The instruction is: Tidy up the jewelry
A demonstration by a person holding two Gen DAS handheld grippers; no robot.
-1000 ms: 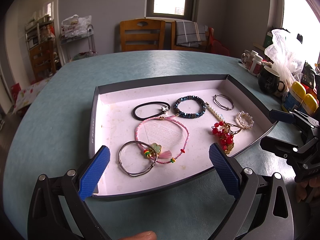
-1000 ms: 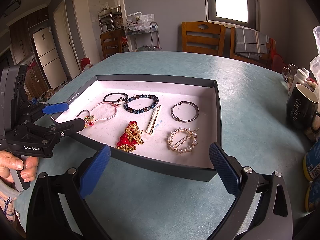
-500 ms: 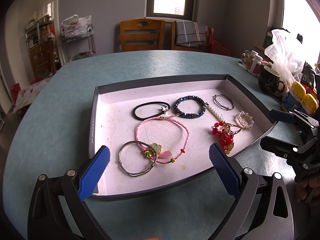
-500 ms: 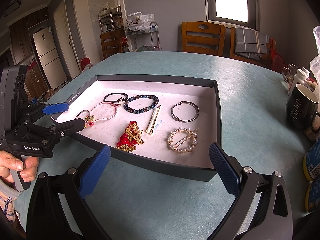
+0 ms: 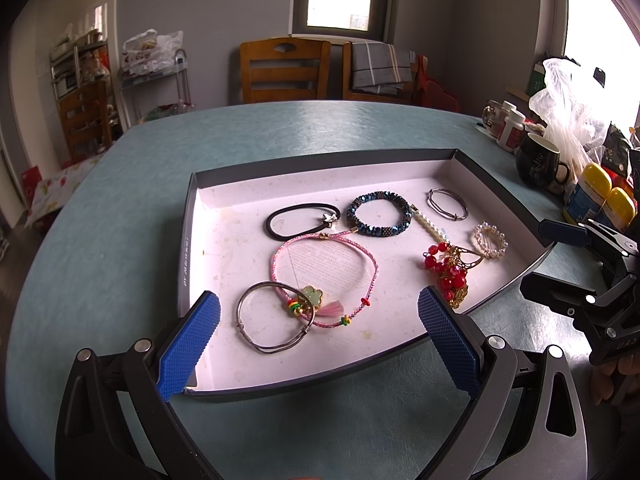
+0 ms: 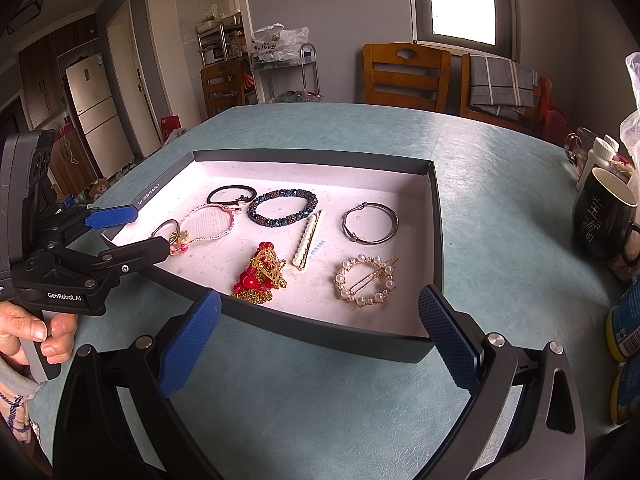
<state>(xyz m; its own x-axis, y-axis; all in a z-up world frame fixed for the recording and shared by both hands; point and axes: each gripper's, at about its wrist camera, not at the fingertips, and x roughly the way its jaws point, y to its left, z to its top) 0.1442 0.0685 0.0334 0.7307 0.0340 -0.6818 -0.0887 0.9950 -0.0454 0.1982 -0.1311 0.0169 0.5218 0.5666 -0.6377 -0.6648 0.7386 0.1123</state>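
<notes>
"GenRobot.AI" lettering on the left gripper (image 6: 120, 236) beside the tray (image 6: 436, 216)

Two near wrist views, opposite sides, shared tray (image 5: 192, 216)

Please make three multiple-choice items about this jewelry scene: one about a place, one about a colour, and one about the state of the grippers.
1. Where does the round pearl-and-gold hair clip lie?
A. in the shallow dark-walled tray
B. on the teal table
C. inside the mug

2. What colour is the braided cord bracelet with the green flower charm?
A. yellow
B. pink
C. black

3. What state are the left gripper and the right gripper in?
A. both shut on jewelry
B. one open, one shut
C. both open, holding nothing

Answers: 1 A, the clip rests on the tray's pale floor near its corner. 2 B, the cord is pink. 3 C, the blue pads stand wide apart in both views, with nothing between them.
</notes>
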